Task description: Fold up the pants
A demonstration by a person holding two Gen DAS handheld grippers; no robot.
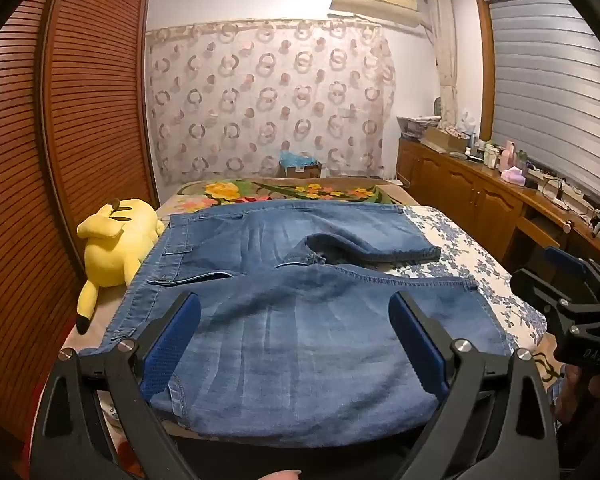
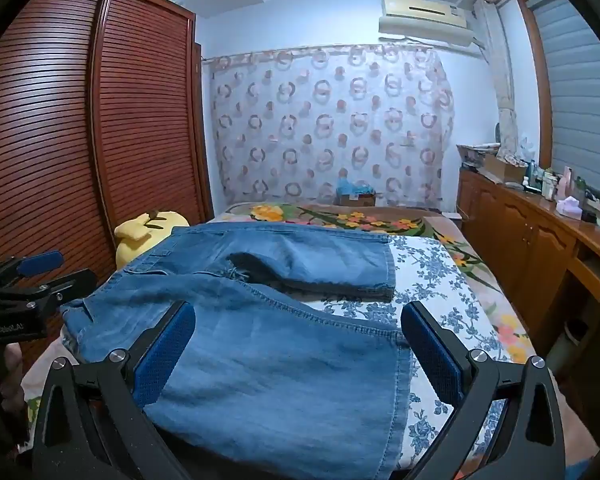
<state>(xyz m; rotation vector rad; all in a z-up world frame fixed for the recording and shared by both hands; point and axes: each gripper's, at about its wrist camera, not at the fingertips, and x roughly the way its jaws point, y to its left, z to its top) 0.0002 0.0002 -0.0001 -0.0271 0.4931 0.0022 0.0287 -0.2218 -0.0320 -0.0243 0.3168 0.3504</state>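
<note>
Yellow plush toy beside wardrobe

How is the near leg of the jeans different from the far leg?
The near leg lies spread flat toward the camera, while the far leg is doubled over on itself, its hem lying on the flowered sheet. The near leg looks bigger, but it is closer. The near leg sits between the open fingers of the right claw; the far leg has no claw near it. Both are blue denim.
</note>
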